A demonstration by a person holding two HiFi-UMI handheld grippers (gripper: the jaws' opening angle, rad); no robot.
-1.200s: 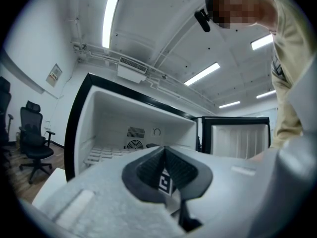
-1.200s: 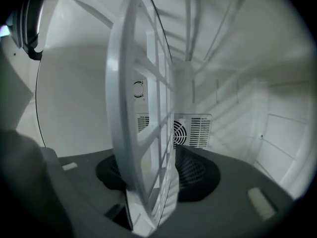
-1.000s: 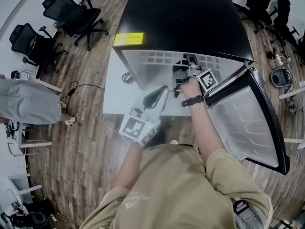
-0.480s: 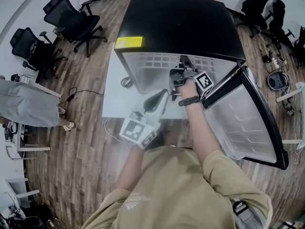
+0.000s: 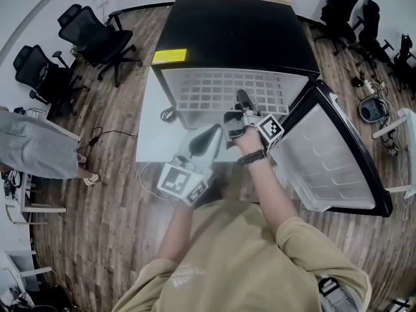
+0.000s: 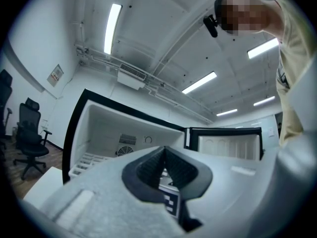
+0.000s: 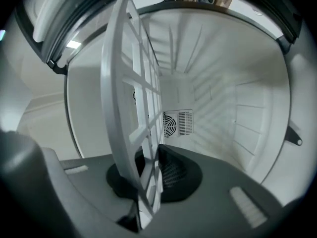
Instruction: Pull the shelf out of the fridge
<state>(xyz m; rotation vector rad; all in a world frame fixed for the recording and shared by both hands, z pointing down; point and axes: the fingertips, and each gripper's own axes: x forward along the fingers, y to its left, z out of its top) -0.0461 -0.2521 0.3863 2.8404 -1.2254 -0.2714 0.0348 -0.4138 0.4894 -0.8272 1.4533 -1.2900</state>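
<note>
One: Since a second ago the shelf (image 5: 224, 90) has slid nearer, with far more grid out of the fridge (image 5: 240, 34). The right gripper (image 5: 240, 99) has come back with it, pinched on its near edge. The left gripper (image 5: 217, 131) hangs just nearer, idle.
Two: And the left gripper view?
One: Its jaws are pressed together on nothing, with the open fridge beyond.
Two: The right gripper view?
One: The jaws are clamped narrow on a shelf bar, and the grid runs edge-on toward the fan grille (image 7: 177, 123). I'd pull straight and level so the sides don't bind, and bring the left under the near edge.
Two: Anything unclear?
One: The shelf's far part sits under the fridge top. I can't tell if it's still in its runners.
</note>
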